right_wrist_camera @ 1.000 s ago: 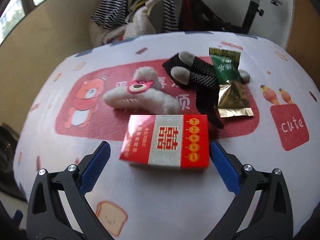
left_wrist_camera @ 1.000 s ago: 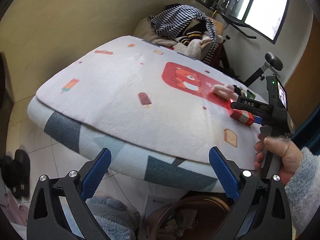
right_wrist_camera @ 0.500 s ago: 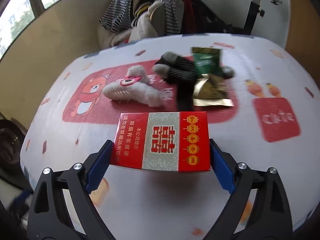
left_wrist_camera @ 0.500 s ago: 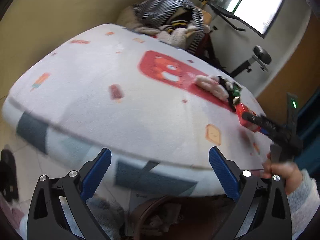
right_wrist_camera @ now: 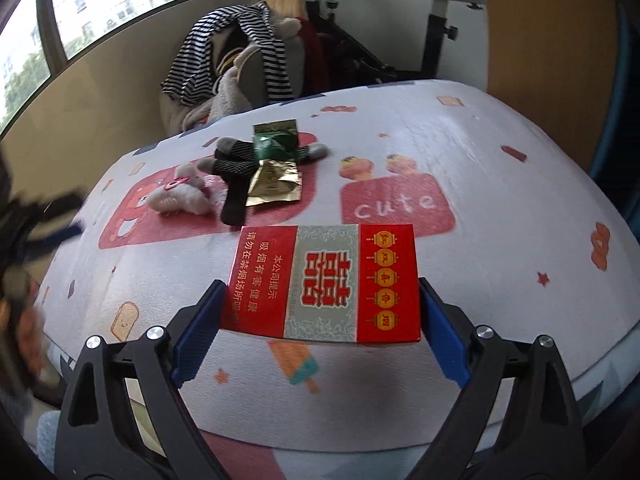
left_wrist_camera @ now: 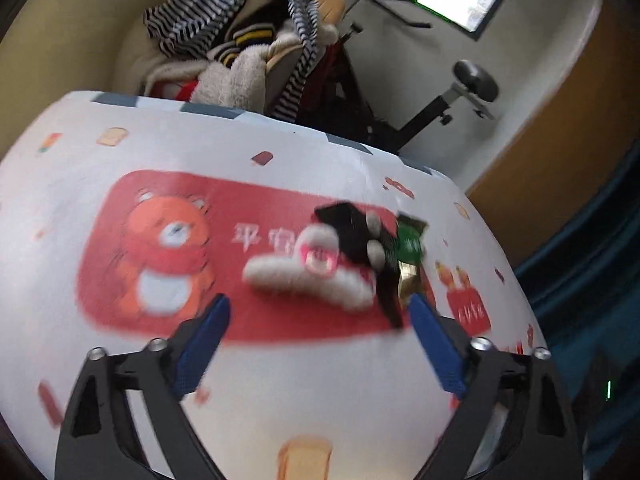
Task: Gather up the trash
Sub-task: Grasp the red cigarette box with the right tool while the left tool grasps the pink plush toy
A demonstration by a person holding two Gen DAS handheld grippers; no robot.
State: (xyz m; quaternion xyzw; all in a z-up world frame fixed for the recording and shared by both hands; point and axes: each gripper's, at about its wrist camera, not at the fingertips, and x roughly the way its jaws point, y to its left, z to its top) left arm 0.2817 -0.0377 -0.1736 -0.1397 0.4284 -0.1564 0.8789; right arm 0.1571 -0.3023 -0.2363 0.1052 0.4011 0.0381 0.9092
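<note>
Round worktop point(right_wrist_camera: 500, 152) under a pale printed cloth with a red bear panel and a red "cute" patch. Behind it, a heap of striped clothes point(right_wrist_camera: 228, 48) on a chair, an exercise bike point(right_wrist_camera: 440, 12), and a window point(right_wrist_camera: 104, 4) at the far left.

Right claw point(right_wrist_camera: 320, 284): clamped on a red cigarette box point(right_wrist_camera: 328, 272), one blue pad on each short end. Box held flat with its printed face up, clear of the cloth, near the front edge of the worktop.

Further back on the red panel, a small cluster. Green and gold wrapper point(right_wrist_camera: 276, 168) lying crumpled, touching a black knitted item point(right_wrist_camera: 236, 176) with grey fuzzy ends. Just to the left of those, a white plush clip point(right_wrist_camera: 178, 196) with a pink centre.

Left claw point(left_wrist_camera: 318, 300): jaws closing, pads apart and gripping nothing. Hovering above the worktop and angled down at the same cluster; plush clip seen in the gap between the pads but further off, wrapper just past the right pad. Heavily blurred view from that side. Visible also as a dark smear at the left edge of the right wrist view.
</note>
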